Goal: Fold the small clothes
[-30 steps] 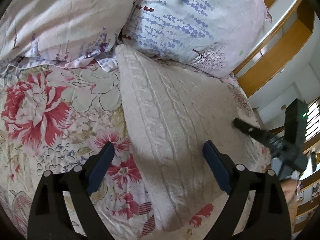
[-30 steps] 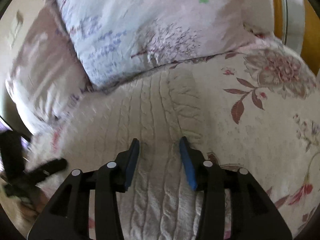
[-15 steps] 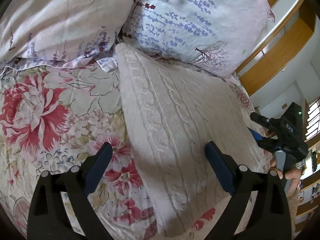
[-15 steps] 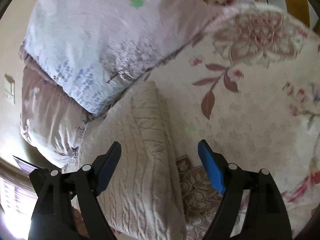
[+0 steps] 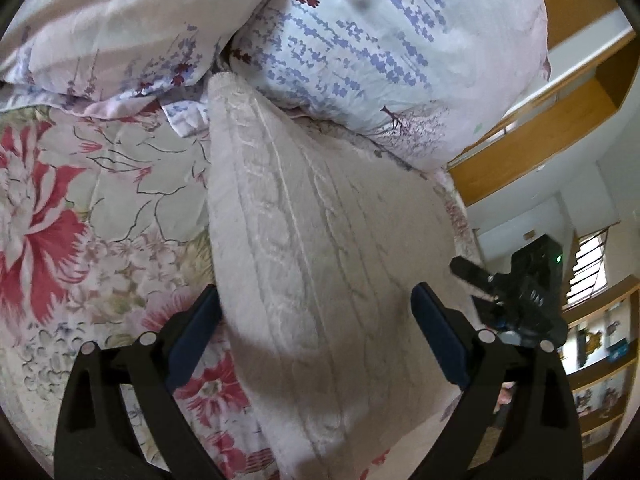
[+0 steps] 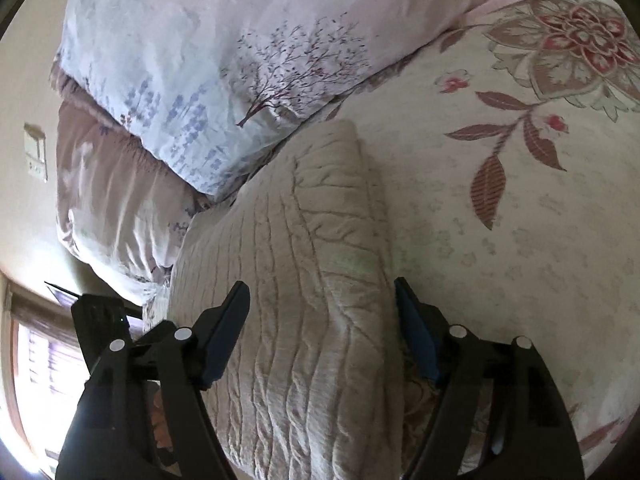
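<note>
Sweater [image 5: 320,248] (cream cable-knit) folded on floral bedspread [image 5: 100,200], left gripper [image 5: 316,332] and right gripper [image 6: 320,320] above, fingers wide, holding nothing.

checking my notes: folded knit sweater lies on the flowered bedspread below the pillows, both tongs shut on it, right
Not quite. The left tongs and right tongs are both open, straddling the sweater without gripping it, as both wrist views show. It does lie folded on the bedspread below the pillows.

Home bedroom. Bed with a floral bedspread [image 5: 80,208], two printed pillows [image 5: 380,52] at the head. Wooden shelving [image 5: 552,128] on the wall to the right, more shelves with small items [image 5: 596,360] lower down. Wall switch plate [image 6: 36,152] and a bright window [image 6: 36,372] on the left side.
</note>
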{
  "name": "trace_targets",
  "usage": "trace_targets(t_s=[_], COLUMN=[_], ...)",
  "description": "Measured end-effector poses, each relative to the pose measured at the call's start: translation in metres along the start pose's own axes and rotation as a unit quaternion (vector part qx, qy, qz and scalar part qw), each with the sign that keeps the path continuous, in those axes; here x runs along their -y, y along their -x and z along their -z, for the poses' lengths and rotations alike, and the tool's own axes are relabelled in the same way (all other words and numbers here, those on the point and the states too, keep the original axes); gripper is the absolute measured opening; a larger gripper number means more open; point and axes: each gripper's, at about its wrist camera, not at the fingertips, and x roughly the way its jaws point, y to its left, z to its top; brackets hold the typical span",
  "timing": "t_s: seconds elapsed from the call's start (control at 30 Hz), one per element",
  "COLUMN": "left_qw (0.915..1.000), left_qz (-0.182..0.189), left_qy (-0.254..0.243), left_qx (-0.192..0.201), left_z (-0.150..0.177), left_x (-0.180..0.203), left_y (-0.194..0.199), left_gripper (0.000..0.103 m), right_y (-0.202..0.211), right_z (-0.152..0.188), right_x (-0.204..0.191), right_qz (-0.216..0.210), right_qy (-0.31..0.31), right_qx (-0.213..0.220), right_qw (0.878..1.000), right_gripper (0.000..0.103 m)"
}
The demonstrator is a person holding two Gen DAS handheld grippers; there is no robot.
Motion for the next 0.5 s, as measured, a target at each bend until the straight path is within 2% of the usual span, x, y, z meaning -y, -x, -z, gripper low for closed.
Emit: trace_targets(t_s=[0.37,0.43,0.47,0.5], left_qw=[0.9999,0.9994,0.9990,0.9986], left_qz=[0.015,0.026,0.031,0.036], left_qy=[0.004,0.022,0.032,0.040], left_qx=[0.002,0.002,0.000,0.000], left_z=[-0.002,-0.003,-0.003,-0.002], left_x=[0.005,-0.001,-0.004,-0.008], left_y=[-0.006,-0.005,-0.005,-0.004], left_gripper=[0.092,0.081,0.077,0.072], right_y=[-0.008,-0.010,-0.011,-0.012], right_z=[0.000,0.002,0.003,0.003], right_x=[-0.010,-0.013,-0.014,-0.013], right_qz=[0.001,0.004,0.004,-0.009], right_qy=[0.036,0.046,0.050,0.046], right_qx=[-0.008,-0.012,-0.013,-0.019], right_qw=[0.999,0.999,0.999,0.999], right_gripper=[0.073,0.069,0.059,0.054])
